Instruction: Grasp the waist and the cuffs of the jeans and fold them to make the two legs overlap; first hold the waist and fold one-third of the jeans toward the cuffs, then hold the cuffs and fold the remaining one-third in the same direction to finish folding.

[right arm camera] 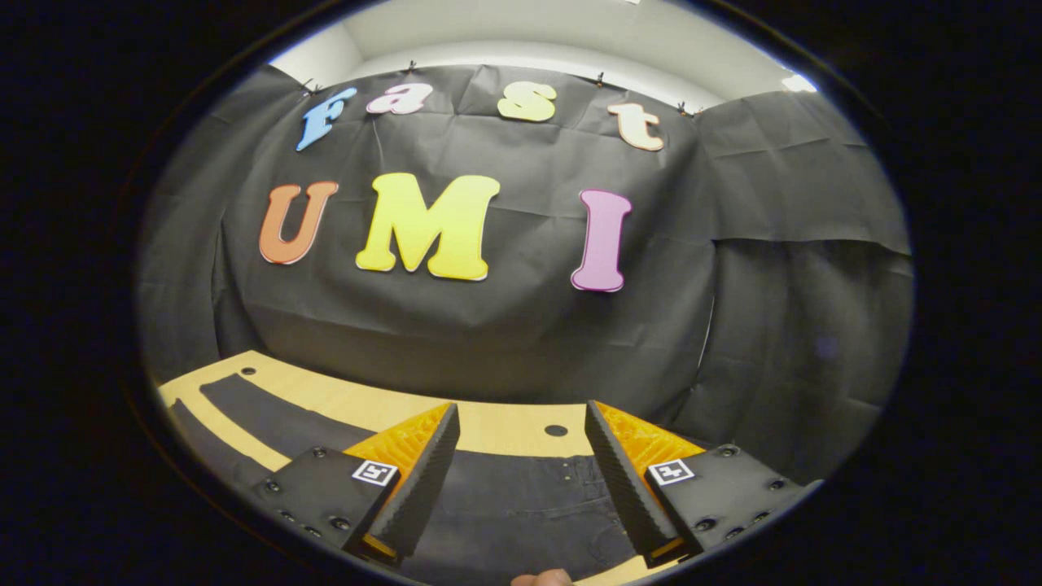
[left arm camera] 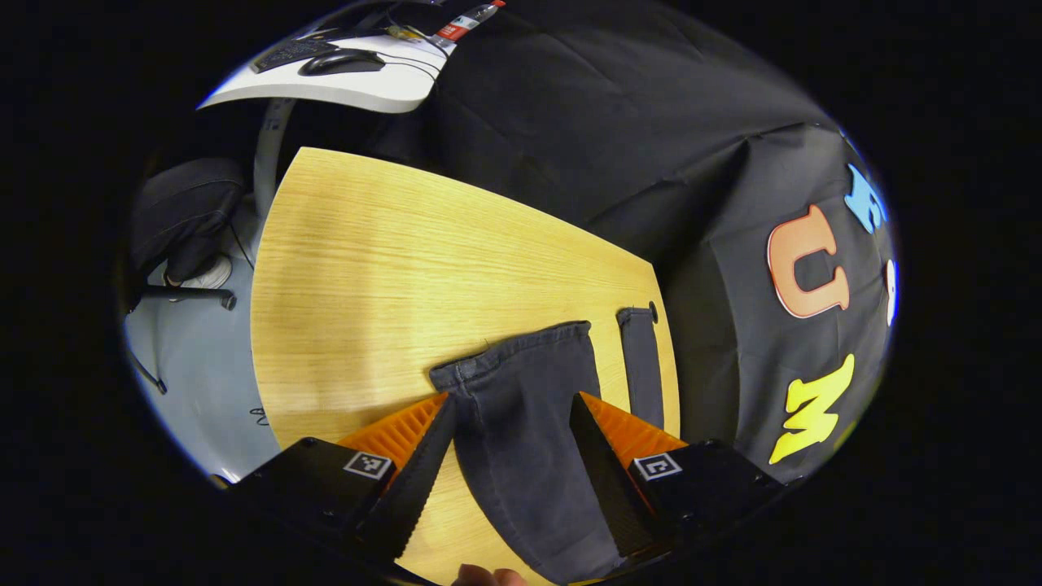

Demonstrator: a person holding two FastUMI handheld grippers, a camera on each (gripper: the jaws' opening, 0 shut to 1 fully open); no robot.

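Observation:
Dark jeans (left arm camera: 521, 407) lie flat on the wooden table (left arm camera: 366, 268). In the left gripper view the near leg runs up between my left gripper's (left arm camera: 513, 400) open fingers and its cuff (left arm camera: 513, 346) ends just past the tips. The other leg (left arm camera: 643, 366) lies apart to the right. In the right gripper view the waist part of the jeans (right arm camera: 521, 505), with a pocket and seams, lies between and below my right gripper's (right arm camera: 521, 407) open fingers. Both legs (right arm camera: 269, 419) stretch away to the left. Neither gripper holds anything.
The table's far edge meets the black cloth wall. A round hole (right arm camera: 556, 430) sits in the tabletop near that edge. Off the table's left end stand a white desk (left arm camera: 350, 81) with a keyboard and mouse, and a dark chair (left arm camera: 183, 212) on a grey floor.

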